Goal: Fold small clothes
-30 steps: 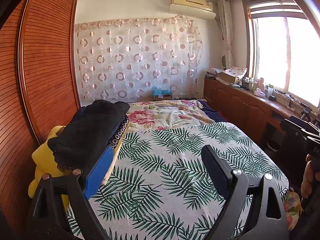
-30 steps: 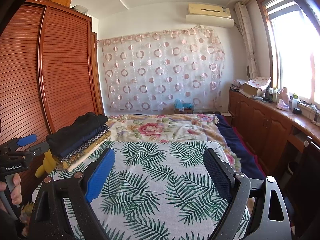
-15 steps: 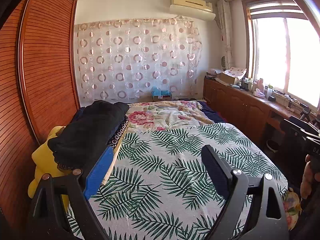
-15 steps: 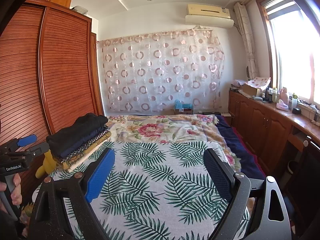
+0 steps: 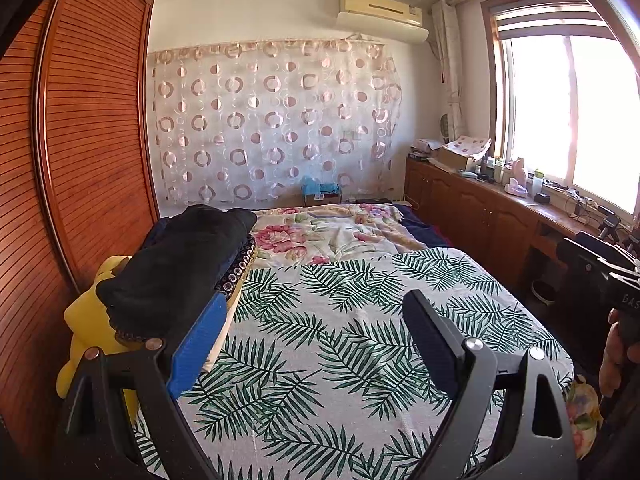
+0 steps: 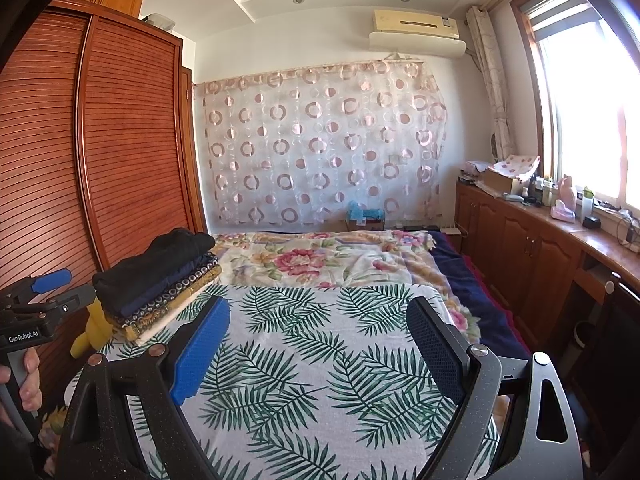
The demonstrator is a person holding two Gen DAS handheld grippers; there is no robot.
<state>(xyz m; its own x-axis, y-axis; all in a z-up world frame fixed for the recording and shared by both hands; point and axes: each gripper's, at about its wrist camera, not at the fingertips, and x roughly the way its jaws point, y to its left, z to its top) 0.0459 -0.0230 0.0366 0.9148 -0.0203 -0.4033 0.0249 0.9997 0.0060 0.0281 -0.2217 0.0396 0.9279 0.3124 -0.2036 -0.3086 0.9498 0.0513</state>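
Blue and black pads frame our view on both sides: the left claw [image 5: 312,344] and the right claw [image 6: 318,346] are each spread wide with nothing between their pads, held above the near end of the bed. Directly beneath and ahead of both lies the leaf-print sheet [image 6: 320,360], flat and bare of any loose garment that we can see.

Just beyond the left claw's blue pad, and further off to the left of the right claw, sits the stack of folded clothes [image 6: 160,280], a black piece on top, patterned layers under it. It rests at the bed's edge, partly over a yellow soft toy [image 5: 86,320], and we judge that footing poor. A careless brush from the left claw, which is the nearer one, could tip the pile off the edge or slide the top layer and undo the folds. Wide-spread pads could also snag the sheet and drag it under the stack.

Farther ahead of both claws lies the floral quilt [image 6: 312,256]; we cannot tell whether any unfolded piece hides there, so reaching blindly risks grabbing bedding instead.
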